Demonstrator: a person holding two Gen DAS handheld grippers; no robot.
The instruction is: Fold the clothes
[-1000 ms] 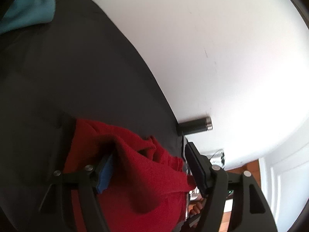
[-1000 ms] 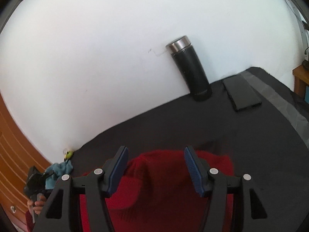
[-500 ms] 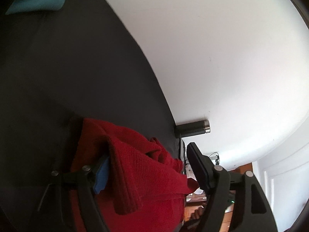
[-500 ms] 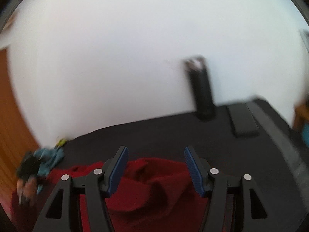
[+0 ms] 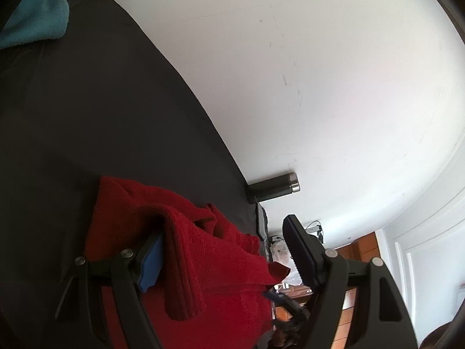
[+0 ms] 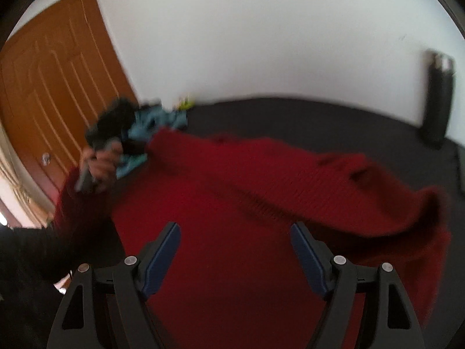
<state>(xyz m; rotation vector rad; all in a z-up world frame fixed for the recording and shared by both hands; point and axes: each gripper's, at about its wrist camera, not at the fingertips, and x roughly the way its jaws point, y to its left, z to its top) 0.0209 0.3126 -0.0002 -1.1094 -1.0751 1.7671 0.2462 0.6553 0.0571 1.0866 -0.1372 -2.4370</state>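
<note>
My left gripper point(image 5: 223, 257) stands with its jaws wide apart. A ribbed hem of the red sweater point(image 5: 186, 250) hangs over the blue pad of one finger point(image 5: 151, 261), draped against it, while the other finger stands clear in the air on the far side; nothing is pinched between the two. Past these fingers the sweater lies bunched on the black cloth point(image 5: 87, 110) that covers the surface. Farther out along the cloth's edge a dark flask point(image 5: 271, 187) with a steel cap stands against the white wall point(image 5: 319, 72), and at the far end of the cloth lies a teal garment point(image 5: 37, 20).

My right gripper point(image 6: 235, 250) points down at the sweater point(image 6: 247, 203), and its jaws are opening, both blue pads bare, the red knit spread under them and not between them. This view is blurred. Beyond the fingertips the sweater stretches across the black cloth point(image 6: 319, 119), one side of it rumpled into a raised fold. Off to one side my left hand point(image 6: 100, 168) grips the handle of its tool at the sweater's corner, with the teal garment point(image 6: 154, 122) just behind it. Behind that is a brown door point(image 6: 58, 87). The flask point(image 6: 438, 99) stands well off on the other side.
</note>
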